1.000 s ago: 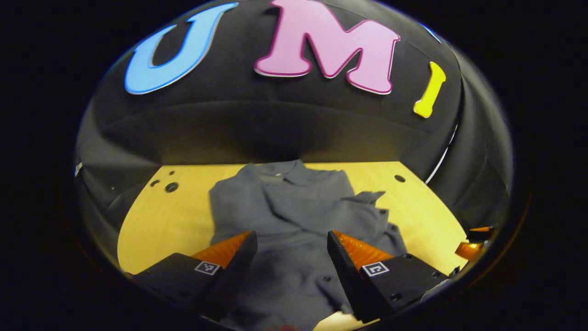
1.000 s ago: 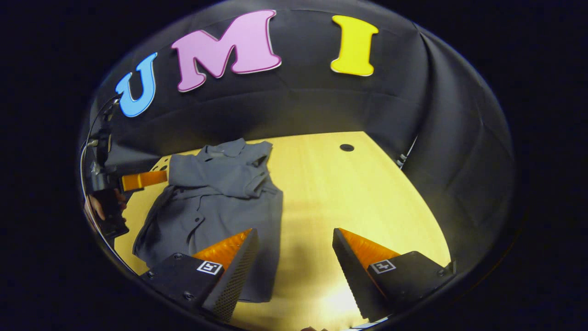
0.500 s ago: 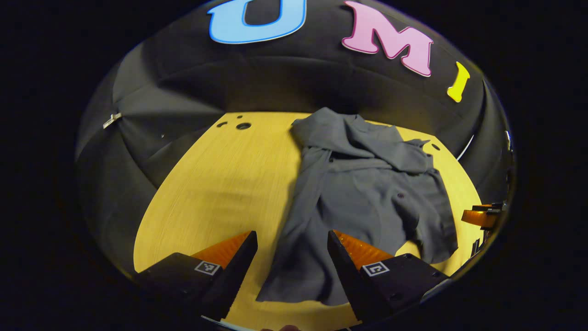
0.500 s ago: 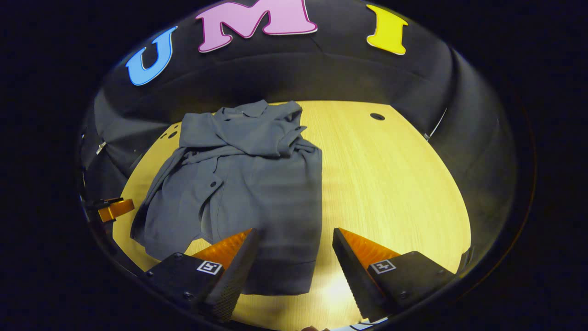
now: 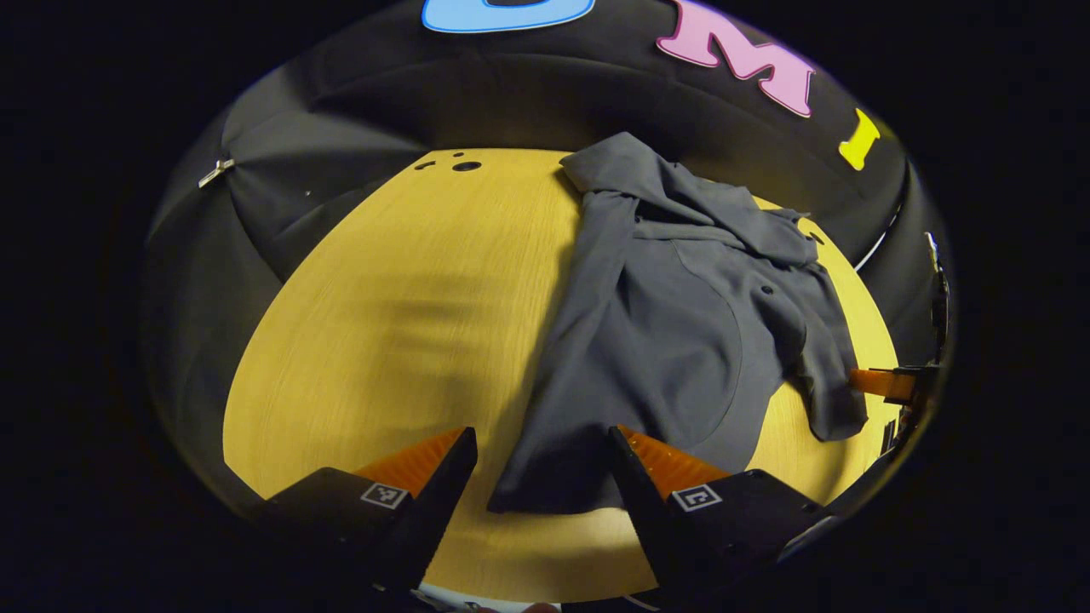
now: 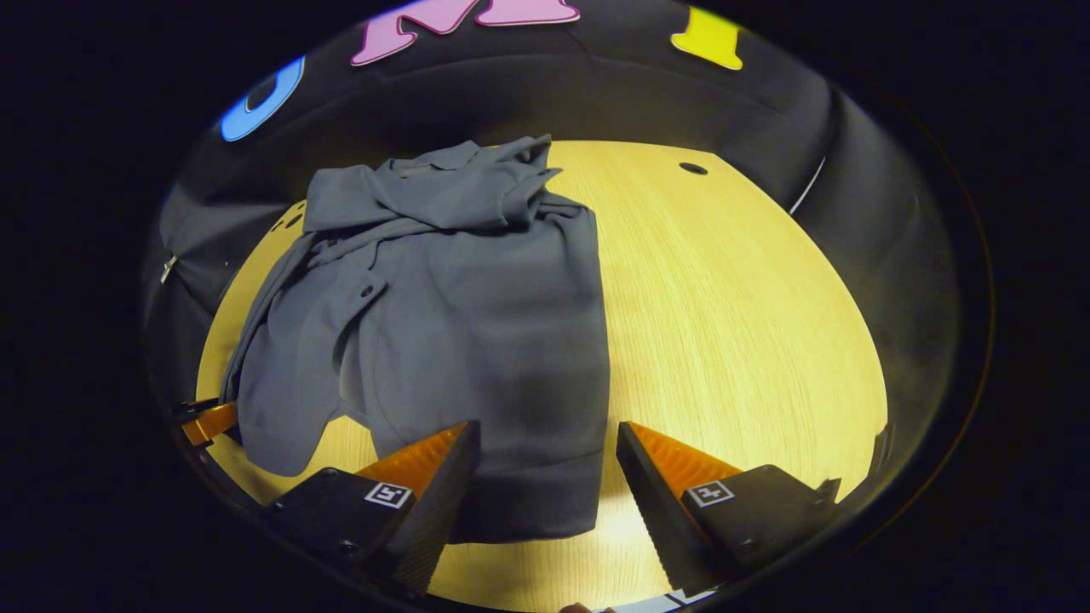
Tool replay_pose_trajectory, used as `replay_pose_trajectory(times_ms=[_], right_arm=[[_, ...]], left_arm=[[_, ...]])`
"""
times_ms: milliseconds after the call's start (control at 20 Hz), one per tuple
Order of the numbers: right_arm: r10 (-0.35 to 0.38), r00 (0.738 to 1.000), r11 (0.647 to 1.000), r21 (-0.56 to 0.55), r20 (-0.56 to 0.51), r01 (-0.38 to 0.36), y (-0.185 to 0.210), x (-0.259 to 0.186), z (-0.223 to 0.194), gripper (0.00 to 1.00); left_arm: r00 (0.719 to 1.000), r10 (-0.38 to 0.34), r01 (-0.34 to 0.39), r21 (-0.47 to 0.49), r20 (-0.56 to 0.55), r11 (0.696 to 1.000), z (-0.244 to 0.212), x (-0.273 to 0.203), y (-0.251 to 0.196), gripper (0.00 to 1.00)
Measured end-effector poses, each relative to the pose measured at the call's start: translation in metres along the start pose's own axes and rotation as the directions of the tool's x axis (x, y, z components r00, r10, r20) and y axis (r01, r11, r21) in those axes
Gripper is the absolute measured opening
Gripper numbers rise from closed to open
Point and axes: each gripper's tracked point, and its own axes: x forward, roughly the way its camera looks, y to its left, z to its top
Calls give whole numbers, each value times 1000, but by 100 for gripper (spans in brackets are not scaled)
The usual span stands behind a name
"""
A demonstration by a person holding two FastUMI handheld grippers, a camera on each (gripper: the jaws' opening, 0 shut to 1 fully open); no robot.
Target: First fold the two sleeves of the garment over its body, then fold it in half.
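Observation:
A grey button shirt (image 5: 681,323) lies on the yellow wooden table (image 5: 383,323), collar at the far end, both sleeves lying across its chest. In the left gripper view my left gripper (image 5: 541,468) is open above the shirt's near left hem corner, nothing between its fingers. In the right gripper view the shirt (image 6: 477,315) runs from the far edge to the near hem, and my right gripper (image 6: 545,464) is open above the near right hem corner. The right gripper's fingertip (image 5: 886,383) shows at the far right of the left gripper view; the left gripper's fingertip (image 6: 209,421) shows at the left of the right gripper view.
Black cloth walls (image 6: 647,102) close the table on the far side and both flanks. Small holes (image 5: 466,166) mark the table's far left corner and one hole (image 6: 692,169) the far right. Bare wood lies left and right of the shirt.
Both grippers have drawn back and down toward the shirt's near hem, the left one swinging to the shirt's left side. Both stayed open; the shirt has not moved.

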Motion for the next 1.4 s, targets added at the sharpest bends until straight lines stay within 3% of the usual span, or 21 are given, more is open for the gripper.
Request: replay_pose_trajectory(times_ms=[200,450,500,550,600,800,850,900,1050,1350,1400], right_arm=[[-18,1000,999,28,-17,19,-3,6,-5,100],[-28,999,999,-29,-19,27,1,6,-7,100],[-27,999,999,-23,-27,27,3,10,-8,89],[-28,999,999,-16,-21,28,6,11,-6,92],[-27,999,1000,-15,-28,27,9,11,-5,77],[-16,999,999,-39,-33,15,21,13,-3,17],[-3,999,998,-56,-37,1,23,15,-2,12],[2,999,997,-73,-40,-5,23,14,-3,7],[19,998,998,-66,-56,-23,24,13,-2,5],[38,999,999,-25,-34,-39,27,4,18,5],[45,999,999,-30,-20,-45,28,1,26,5]], left_arm=[[999,16,-15,35,-34,999,-6,12,-7,96],[999,23,-21,52,-35,998,-8,15,-13,96],[999,17,-15,61,-36,998,-9,15,-15,84],[999,11,-9,68,-40,998,-10,15,-19,78],[999,3,0,69,-39,998,-10,15,-22,73],[999,-25,26,63,-20,998,-11,14,-36,28],[1000,-25,26,64,-17,998,-10,14,-37,15],[999,-31,32,57,-14,998,-10,14,-37,13],[998,-61,61,10,-10,998,-7,13,-36,6],[997,-82,83,-61,10,995,9,-5,-35,2],[996,-88,89,-64,22,994,15,-9,-36,6]])
